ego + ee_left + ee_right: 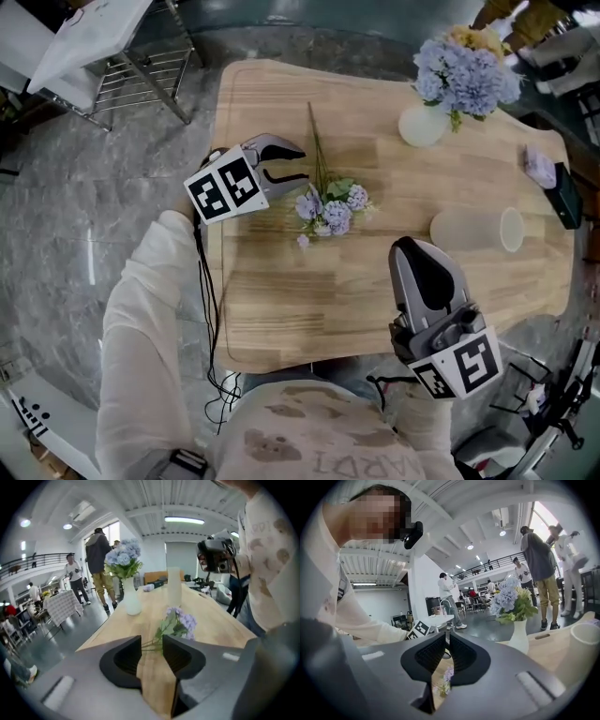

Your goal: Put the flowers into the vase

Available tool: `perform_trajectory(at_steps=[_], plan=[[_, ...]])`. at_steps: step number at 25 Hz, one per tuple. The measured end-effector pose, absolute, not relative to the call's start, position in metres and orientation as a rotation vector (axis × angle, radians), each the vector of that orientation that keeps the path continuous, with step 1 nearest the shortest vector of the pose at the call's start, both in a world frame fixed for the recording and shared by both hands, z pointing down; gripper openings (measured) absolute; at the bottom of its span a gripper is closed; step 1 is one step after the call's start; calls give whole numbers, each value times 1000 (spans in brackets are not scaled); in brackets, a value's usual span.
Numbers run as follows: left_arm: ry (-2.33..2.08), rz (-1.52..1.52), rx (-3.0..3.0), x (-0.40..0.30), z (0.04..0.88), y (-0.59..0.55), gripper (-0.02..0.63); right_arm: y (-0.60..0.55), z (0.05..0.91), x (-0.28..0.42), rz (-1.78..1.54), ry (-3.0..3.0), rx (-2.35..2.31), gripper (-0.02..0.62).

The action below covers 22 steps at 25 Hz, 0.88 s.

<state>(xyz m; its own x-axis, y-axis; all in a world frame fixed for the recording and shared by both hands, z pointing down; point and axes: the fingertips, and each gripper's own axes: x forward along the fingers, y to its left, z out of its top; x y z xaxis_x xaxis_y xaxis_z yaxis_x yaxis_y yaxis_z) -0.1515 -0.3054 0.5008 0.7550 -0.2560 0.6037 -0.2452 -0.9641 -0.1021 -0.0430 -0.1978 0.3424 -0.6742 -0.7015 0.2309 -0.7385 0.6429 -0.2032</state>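
Note:
A loose sprig of lilac flowers [333, 208] lies on the wooden table [281, 309], its thin stem running toward the far edge. My left gripper [292, 164] is open just left of that stem, and in the left gripper view [151, 641] the stems and blossoms [180, 623] lie right beyond its fingertips, untouched. The white vase [422, 125] holds a blue bouquet [466, 73] at the far right. My right gripper [412, 246] hovers near the front edge, shut and empty; through its slit [446, 639] the sprig [445, 676] shows.
A translucent cup [473, 228] lies on its side right of the sprig. A dark phone [565, 195] and a small purple item [541, 167] sit at the right edge. A metal rack [131, 75] stands on the floor, far left. People [99, 559] stand behind the table.

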Motion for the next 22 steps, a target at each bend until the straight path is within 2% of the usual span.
perform_trajectory(at_steps=[8,22], plan=[[132,-1317,-2642,-160,560,-340,163,-211,357,-23,491,-2706,1246,52],[-359,-1557,-2219,-141,609,-387,163,-233,370,0,567,-2686,1320,46]])
